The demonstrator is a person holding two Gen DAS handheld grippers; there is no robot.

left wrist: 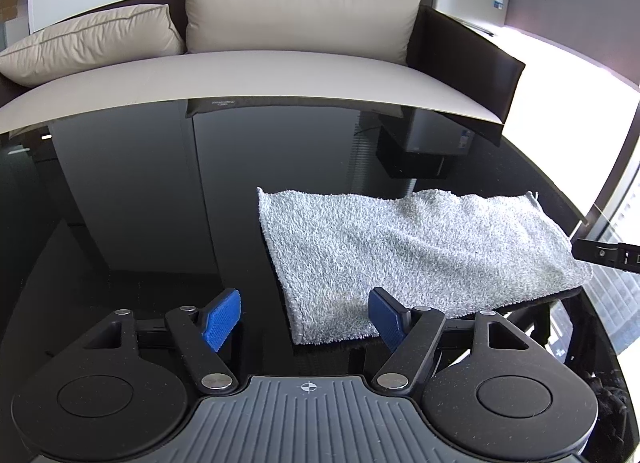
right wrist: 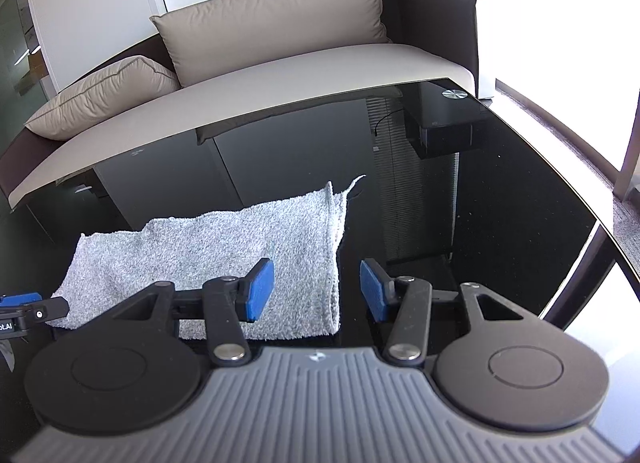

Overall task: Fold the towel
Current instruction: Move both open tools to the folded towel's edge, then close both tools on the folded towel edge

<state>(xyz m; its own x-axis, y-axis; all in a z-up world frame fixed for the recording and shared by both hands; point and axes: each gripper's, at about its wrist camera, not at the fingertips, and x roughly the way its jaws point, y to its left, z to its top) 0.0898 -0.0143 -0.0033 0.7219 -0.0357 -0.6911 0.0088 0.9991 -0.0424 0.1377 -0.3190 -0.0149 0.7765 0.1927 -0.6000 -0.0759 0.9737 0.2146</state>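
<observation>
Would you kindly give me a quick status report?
Left tool open, empty. Right tool open, empty. Towel lying on table, appears folded once. Nothing in the way.

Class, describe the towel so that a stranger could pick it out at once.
Find the glossy black table in front of the beige sofa. On it lies the towel, a fluffy pale grey cloth. It is the only soft, light thing on that dark surface.
</observation>
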